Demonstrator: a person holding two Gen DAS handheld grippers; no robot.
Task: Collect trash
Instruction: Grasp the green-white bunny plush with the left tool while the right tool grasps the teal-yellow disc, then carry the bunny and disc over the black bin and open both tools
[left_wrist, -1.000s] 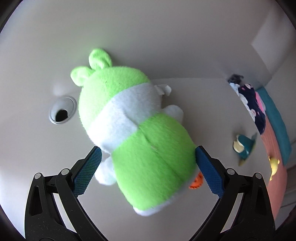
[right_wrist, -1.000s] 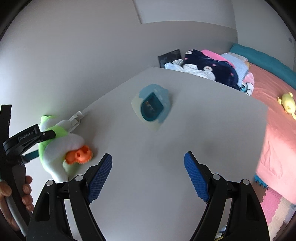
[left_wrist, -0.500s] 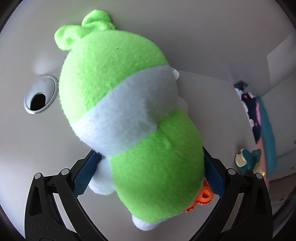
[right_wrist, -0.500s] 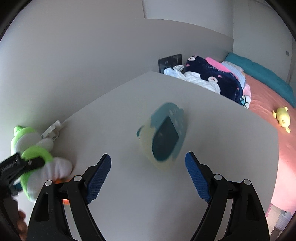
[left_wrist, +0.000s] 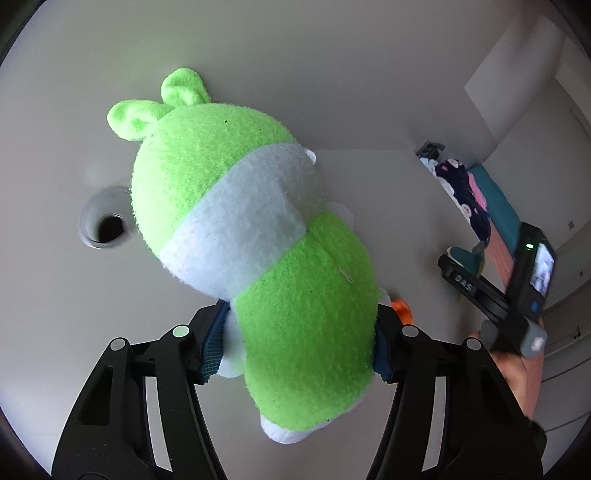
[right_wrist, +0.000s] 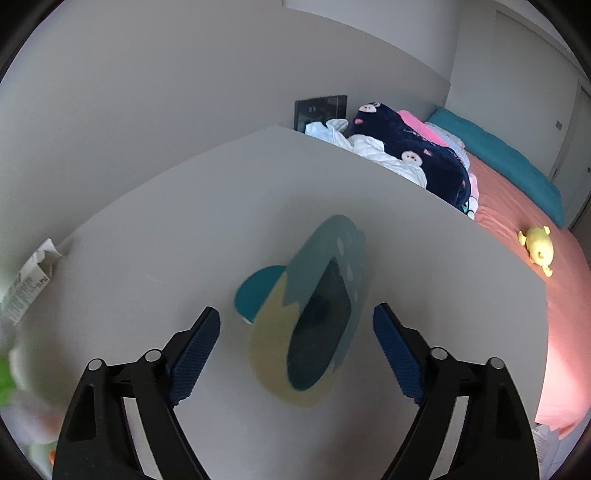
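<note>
A green and white plush toy (left_wrist: 258, 236) with an orange part (left_wrist: 402, 309) fills the left wrist view. My left gripper (left_wrist: 299, 332) is closing and its blue pads press into the toy's lower body from both sides. A teal and pale yellow toy (right_wrist: 314, 317) lies on the grey desk (right_wrist: 166, 229). It sits between the fingers of my right gripper (right_wrist: 295, 332), whose jaws are closing, with a gap still on each side. A small crumpled carton (right_wrist: 31, 280) lies by the wall at the desk's left edge.
A round cable hole (left_wrist: 105, 229) is in the desk left of the plush. A hand holding the other gripper (left_wrist: 517, 291) shows at the right. Past the desk's far edge lie a clothes pile (right_wrist: 406, 158) and a pink bed with a yellow plush (right_wrist: 537, 247).
The left jaws have narrowed from wide apart onto the plush body. The right gripper has moved forward and down, so the teal toy now sits between its fingers.
</note>
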